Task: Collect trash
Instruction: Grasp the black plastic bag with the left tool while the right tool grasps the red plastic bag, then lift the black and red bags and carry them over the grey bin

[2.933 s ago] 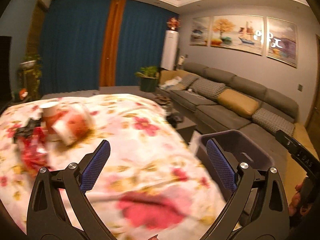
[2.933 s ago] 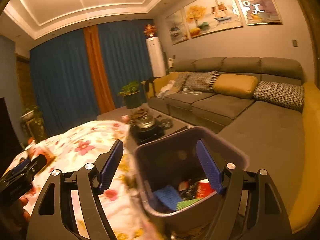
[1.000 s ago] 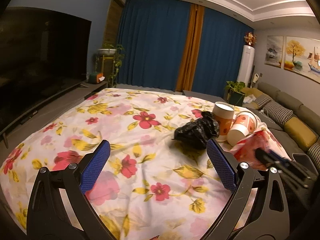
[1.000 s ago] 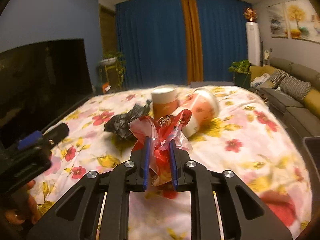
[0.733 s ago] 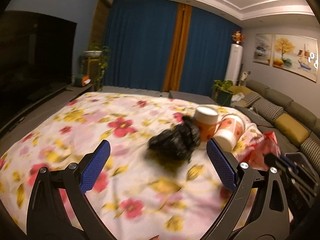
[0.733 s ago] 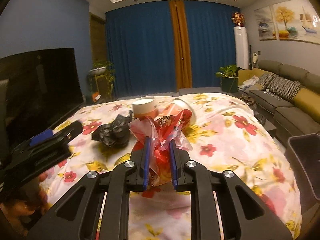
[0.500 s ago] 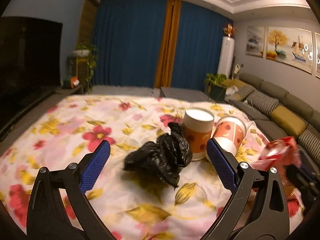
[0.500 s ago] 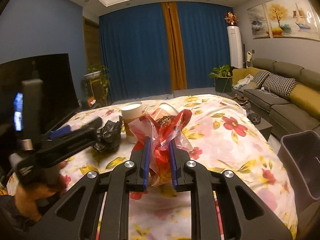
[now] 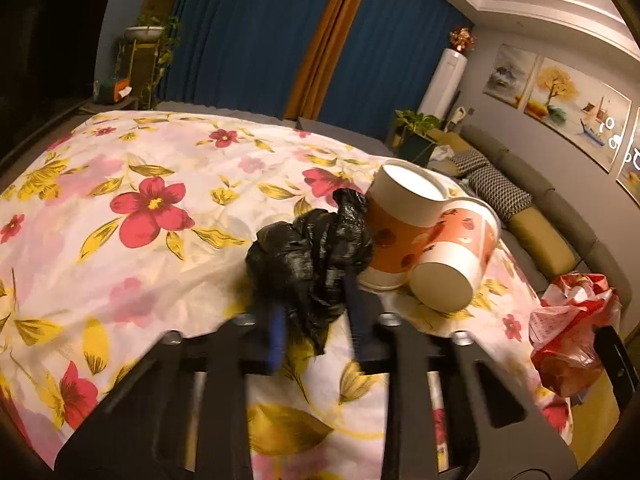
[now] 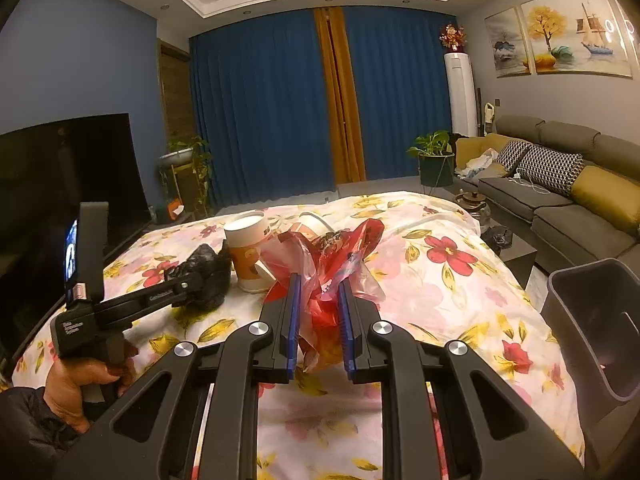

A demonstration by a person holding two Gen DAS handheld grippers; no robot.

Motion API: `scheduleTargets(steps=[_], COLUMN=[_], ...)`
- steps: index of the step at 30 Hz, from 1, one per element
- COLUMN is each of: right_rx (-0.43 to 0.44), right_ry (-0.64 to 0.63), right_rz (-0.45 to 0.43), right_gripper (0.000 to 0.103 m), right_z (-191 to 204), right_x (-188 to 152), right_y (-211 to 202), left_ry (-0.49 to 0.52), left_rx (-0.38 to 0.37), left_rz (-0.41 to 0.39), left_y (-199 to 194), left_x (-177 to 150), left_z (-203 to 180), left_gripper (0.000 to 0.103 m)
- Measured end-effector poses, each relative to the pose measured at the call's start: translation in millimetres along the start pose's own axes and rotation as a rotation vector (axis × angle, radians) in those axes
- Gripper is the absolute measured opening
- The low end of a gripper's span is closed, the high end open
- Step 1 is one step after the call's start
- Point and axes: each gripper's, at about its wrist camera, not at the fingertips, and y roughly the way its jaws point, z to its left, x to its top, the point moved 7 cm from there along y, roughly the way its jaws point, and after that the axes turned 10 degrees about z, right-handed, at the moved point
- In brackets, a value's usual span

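While the left claw (image 9: pixel 316 300), whose jaws have just been closing, pinches the black bag (image 9: pixel 310 254) and the right claw (image 10: pixel 319 312) grips the red bag (image 10: pixel 328 268), thin crumpled plastic might slip free or knock the cups (image 9: pixel 416 240).

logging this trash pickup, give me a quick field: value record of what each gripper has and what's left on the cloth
left gripper: jaws have just been closing, now around the black bag
right gripper: shut on the red plastic bag, lifted off the cloth
surface: floral cloth
left on cloth: upright paper cup; tipped paper cup leaning against it
black bag position: touching the upright cup's left side
bin: dark, at the cloth's right edge; contents not visible
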Motion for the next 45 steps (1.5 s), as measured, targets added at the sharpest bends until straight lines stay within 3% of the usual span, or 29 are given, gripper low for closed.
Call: scheduleTargets(steps=[3,18,45], right_rx=[-0.007,-0.026,-0.224], right_ry=[0.0,0.025,0.105], right_rz=[-0.008,-0.055,-0.145], right_gripper=[0.018,0.018,0.018], right_z=[-3,-28,-134], right_x=[1,1,2], right_y=[-6,-48,-106], left_ry=[-0.002,0.083,0.322], left_rx=[-0.006,-0.053,-0.237], left_rz=[-0.021,-0.158,-0.094], left_y=[-13,-101,-70], left_x=[-4,-38,-59], left_z=[-3,-66,-227], left_gripper=[0.007,0.007,0.007])
